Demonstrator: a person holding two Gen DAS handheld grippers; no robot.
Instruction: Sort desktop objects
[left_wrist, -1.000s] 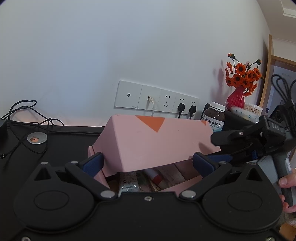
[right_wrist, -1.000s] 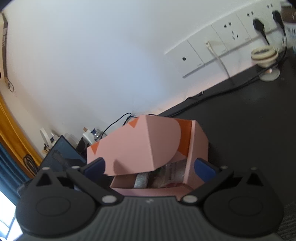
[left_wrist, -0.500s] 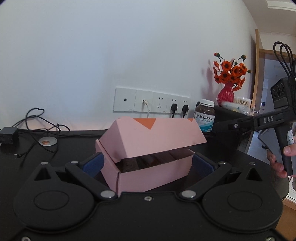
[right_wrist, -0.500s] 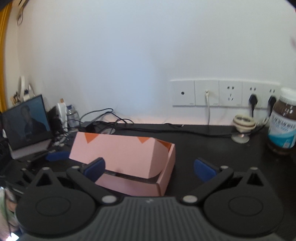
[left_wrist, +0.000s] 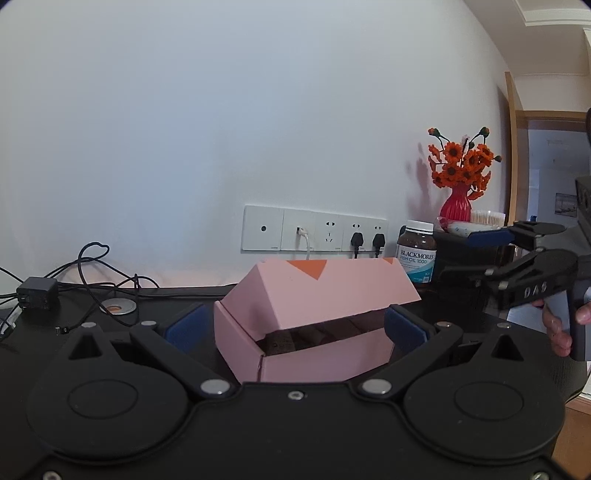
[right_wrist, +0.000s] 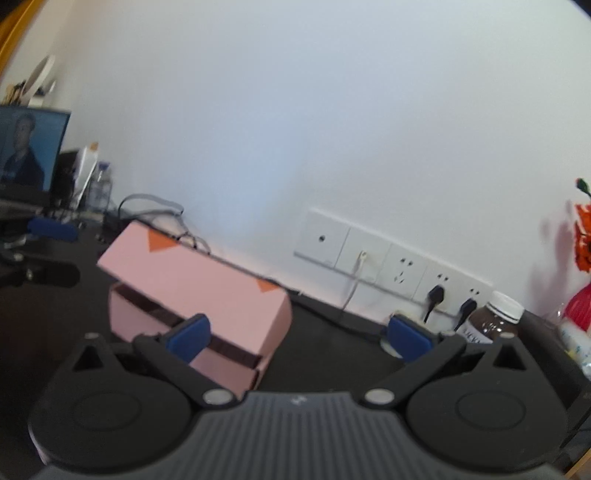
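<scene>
Where the white wall meets it, the black tabletop (left_wrist: 177, 295) runs wide and dark, and everything is placed here against the pink cardboard box with orange triangles (left_wrist: 314, 314), which sits on the tabletop's middle. Its hinged lid is lowered but not shut: a dark gap shows between lid and base along the front, with contents inside too shadowed to name. Behind the box, on the wall, is a long white strip of wall sockets (left_wrist: 314, 229), with a white cable and two black plugs in it.

Directly in front of the box hangs the left claw (left_wrist: 295, 328), its blue-padded fingers spread wide to either side of the box's front, holding nothing; whether the pads touch the cardboard I cannot tell. To the right of the box, well apart from it, the right claw (left_wrist: 491, 240) is seen in the left wrist view, held by a hand (left_wrist: 557, 328) on its grip. From its own camera the right claw (right_wrist: 299, 338) is released and empty, with the box (right_wrist: 195, 291) ahead and to its left.

Behind and right of the box stand a red vase of orange flowers (left_wrist: 458, 181), then a brown pill bottle with a white cap and blue label (left_wrist: 417, 251). Behind and left of the box lie loose black cables (left_wrist: 92, 269), a small black power adapter (left_wrist: 37, 293), and a silver round disc with an orange centre (left_wrist: 117, 306).
</scene>
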